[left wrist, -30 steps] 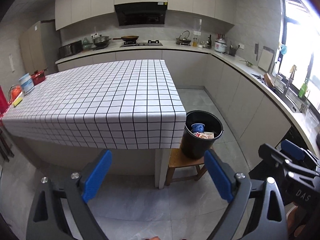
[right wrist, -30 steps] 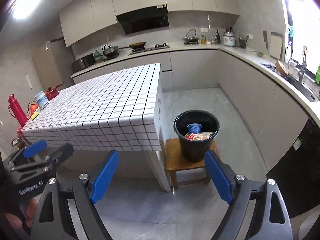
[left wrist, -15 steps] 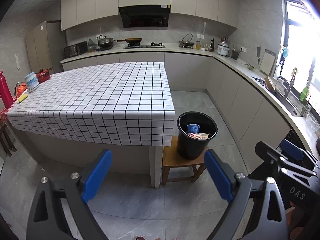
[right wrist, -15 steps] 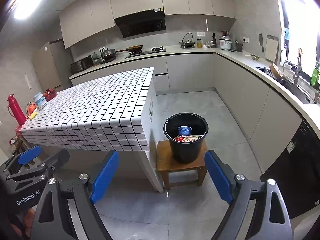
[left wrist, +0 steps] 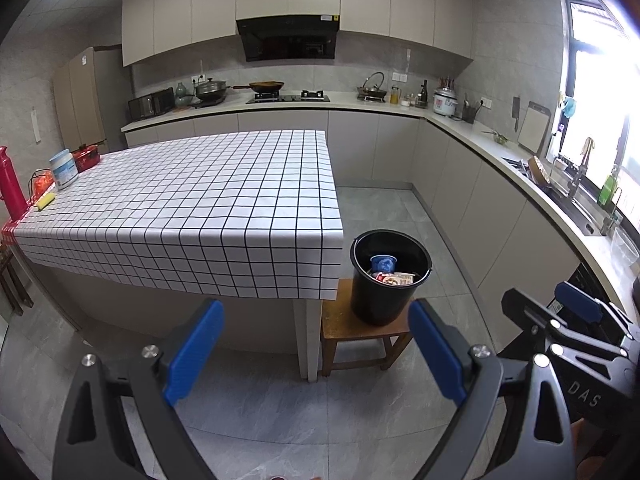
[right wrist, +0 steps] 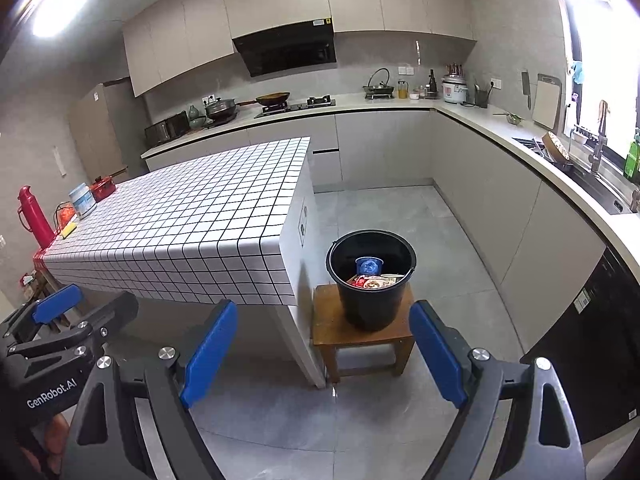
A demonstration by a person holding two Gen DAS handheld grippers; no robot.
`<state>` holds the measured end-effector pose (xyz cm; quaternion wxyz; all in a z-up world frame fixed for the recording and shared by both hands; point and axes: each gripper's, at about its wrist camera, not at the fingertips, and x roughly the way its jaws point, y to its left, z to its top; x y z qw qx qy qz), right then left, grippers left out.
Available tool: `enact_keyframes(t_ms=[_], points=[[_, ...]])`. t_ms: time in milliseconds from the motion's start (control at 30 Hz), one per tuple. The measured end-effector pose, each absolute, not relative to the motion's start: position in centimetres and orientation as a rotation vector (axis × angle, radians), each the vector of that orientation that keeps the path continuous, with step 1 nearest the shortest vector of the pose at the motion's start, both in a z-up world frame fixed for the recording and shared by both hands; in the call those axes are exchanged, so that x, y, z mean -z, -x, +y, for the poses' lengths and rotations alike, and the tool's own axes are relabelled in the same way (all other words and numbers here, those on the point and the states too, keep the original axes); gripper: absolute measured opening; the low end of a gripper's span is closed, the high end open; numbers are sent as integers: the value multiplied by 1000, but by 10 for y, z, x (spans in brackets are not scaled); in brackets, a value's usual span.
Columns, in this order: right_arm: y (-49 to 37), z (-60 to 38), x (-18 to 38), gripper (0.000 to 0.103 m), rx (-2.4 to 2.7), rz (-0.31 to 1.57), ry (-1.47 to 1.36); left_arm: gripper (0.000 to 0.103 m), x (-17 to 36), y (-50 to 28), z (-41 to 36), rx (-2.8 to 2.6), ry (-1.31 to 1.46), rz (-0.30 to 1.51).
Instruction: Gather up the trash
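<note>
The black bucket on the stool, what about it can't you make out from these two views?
- Bucket bottom: both views, its own wall and the top trash hide anything lower.
- Blue cup and red wrapper: too small to read any label.
- Stool far legs: hidden behind the seat and the table leg.

Tabletop (left wrist: 208, 184): white cloth-like cover, black grid, matt, smooth, draped over edge.
Bucket (left wrist: 390, 280): black plastic, slight sheen; inside, blue plastic cup (left wrist: 383, 262) and glossy printed wrappers (left wrist: 396, 279).
Stool (left wrist: 352, 328): brown wood, dull finish.
Floor (left wrist: 280, 420): grey stone-look tiles, smooth, faint sheen.
Left gripper (left wrist: 316, 356): matt black plastic frame, blue pads (left wrist: 192, 352), bright metal screws.
Thermos (left wrist: 12, 184): red, glossy.
</note>
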<state>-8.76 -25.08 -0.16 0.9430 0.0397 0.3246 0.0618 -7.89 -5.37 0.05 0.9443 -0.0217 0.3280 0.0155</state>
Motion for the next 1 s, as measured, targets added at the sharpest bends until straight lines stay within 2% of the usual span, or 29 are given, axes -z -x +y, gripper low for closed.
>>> enact_keyframes(t_ms=[1000], points=[[86,-251,5,89,-95,658,-67,94,-9,77,-45,-55,62,644]])
